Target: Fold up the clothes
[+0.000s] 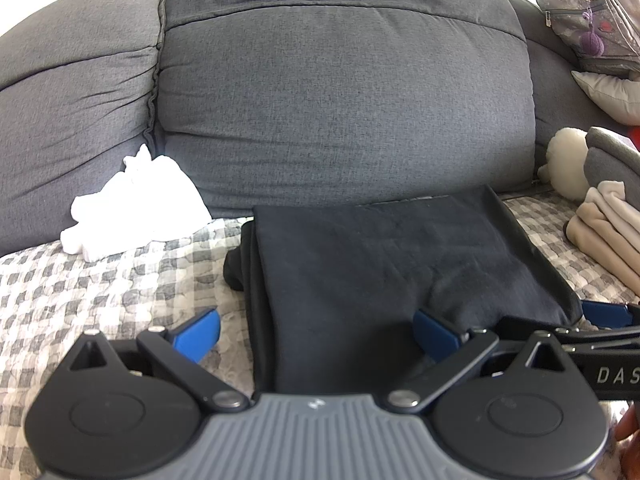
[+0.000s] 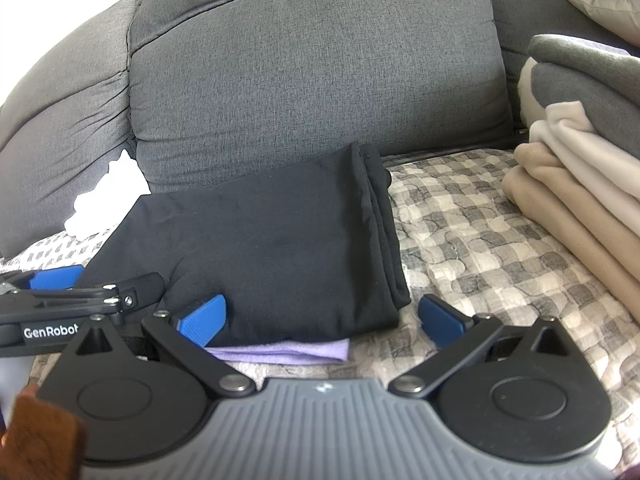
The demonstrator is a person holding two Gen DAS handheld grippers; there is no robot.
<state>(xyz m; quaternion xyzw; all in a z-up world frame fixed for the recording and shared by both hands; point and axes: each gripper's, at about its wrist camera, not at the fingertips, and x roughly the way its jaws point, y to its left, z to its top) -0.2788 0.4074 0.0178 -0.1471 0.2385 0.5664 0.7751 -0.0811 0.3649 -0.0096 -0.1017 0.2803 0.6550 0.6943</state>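
Observation:
A black garment lies folded into a rectangle on the checked sofa cover, against the grey back cushion; it also shows in the right wrist view. A lilac cloth sticks out from under its near edge. My left gripper is open, with its jaws astride the garment's near left corner. My right gripper is open, with its jaws astride the near right corner. Neither holds cloth. The two grippers sit side by side at the near edge.
A crumpled white garment lies at the back left. A stack of folded beige and grey clothes stands at the right. A backpack, a pillow and a plush toy sit at the far right. The checked cover spans the seat.

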